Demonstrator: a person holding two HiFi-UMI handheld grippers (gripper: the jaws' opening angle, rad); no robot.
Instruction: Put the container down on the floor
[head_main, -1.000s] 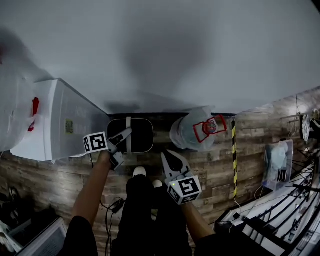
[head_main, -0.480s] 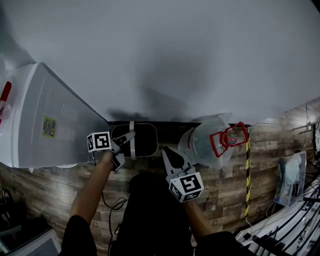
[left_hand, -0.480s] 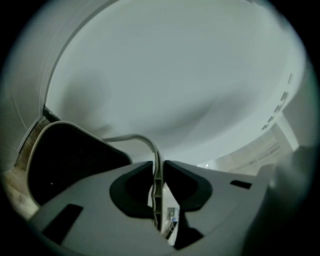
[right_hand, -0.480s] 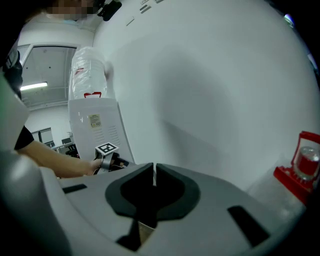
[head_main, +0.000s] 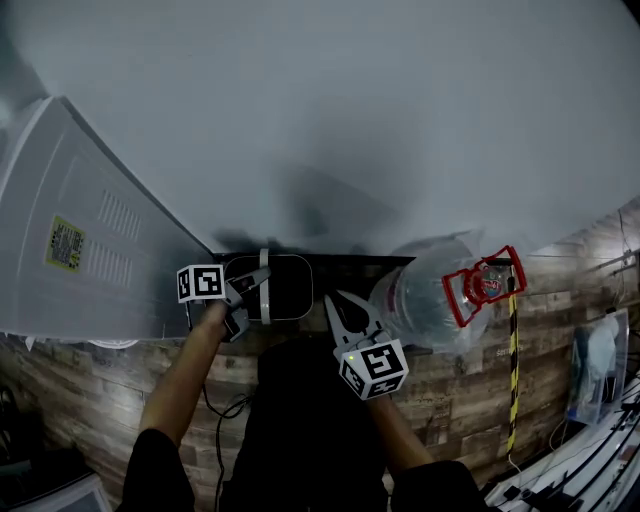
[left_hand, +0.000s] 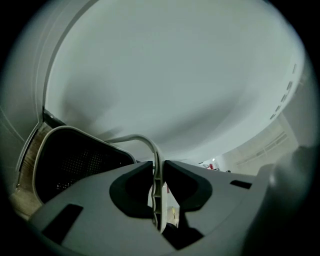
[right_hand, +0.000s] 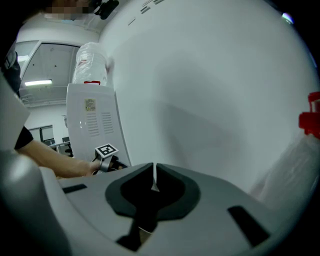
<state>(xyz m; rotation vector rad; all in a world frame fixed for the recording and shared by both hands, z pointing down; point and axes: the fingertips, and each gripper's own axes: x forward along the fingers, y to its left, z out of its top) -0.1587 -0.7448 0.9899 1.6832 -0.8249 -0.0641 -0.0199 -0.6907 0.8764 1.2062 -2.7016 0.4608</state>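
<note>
Barely shifted, left gripper (head_main: 248, 282) clamps container (head_main: 288, 288) handle (left_hand: 146, 143), arm extended forward.

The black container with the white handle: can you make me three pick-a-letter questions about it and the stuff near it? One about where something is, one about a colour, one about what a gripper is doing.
1. In the head view, where is the water bottle from the container?
A) inside it
B) to its right
C) to its left

2. What colour is the bottle's handle?
A) green
B) blue
C) red

3. What is the left gripper doing?
A) shut on the container's handle
B) wide open
C) holding the bottle

Answers:
1 B: the bottle lies to the right of the container.
2 C: its handle is bright red.
3 A: the left gripper view shows both jaws pressed on the white handle.
</note>
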